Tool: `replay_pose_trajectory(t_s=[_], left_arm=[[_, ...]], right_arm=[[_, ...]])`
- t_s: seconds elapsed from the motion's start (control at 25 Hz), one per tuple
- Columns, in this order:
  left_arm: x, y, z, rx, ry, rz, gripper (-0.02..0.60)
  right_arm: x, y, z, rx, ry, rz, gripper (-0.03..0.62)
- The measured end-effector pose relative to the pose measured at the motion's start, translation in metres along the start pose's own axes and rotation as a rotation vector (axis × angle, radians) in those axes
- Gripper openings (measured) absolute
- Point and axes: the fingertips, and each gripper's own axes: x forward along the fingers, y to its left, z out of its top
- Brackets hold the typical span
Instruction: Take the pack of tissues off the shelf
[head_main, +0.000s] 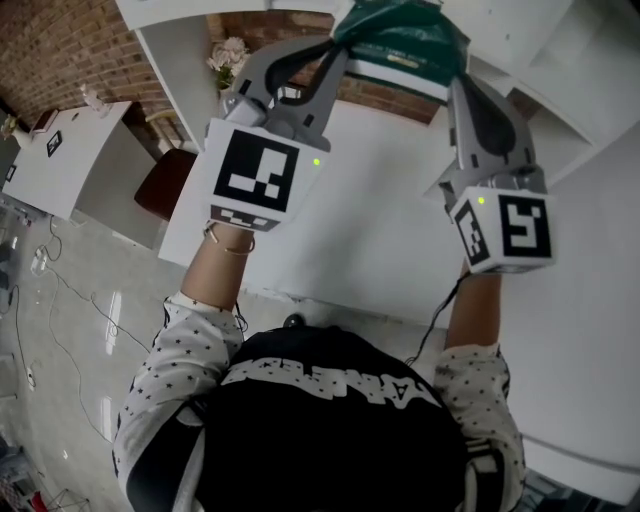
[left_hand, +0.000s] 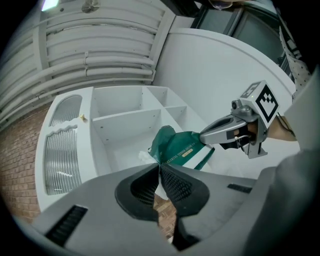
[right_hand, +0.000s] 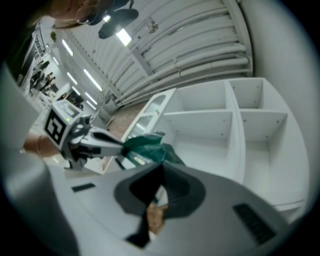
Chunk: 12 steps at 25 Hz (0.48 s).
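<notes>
In front of the shelf (left_hand: 125, 117): we hold the pack of tissues (head_main: 405, 40) between both grippers.
Left gripper (head_main: 335, 48): fingers pinched on pack's left end.
Right gripper (head_main: 458, 82): fingers pinched on its right end.

The pack of tissues (head_main: 405, 40) is dark green with a white edge. The shelf (left_hand: 125, 125) is white. The brick wall (head_main: 50, 50) at the upper left is reddish-brown, and the sleeves (head_main: 185, 345) are white with black dots.

head view overhead; gripper views toward shelf (left_hand: 125, 120)
</notes>
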Motion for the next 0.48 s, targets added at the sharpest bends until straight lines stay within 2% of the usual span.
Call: replay_pose_trajectory(t_s=[0.2,0.48], left_arm=[[-0.018,-0.017,-0.02,-0.027,0.026,-0.006,0.043],[-0.036,-0.032,-0.056,-0.087,0.08,-0.014,0.043]], right_arm=[[-0.016,0.019,-0.021,0.006,0.016,0.003,0.031],[-0.024,0.043,-0.058,0.076,0.05,0.043,0.031]])
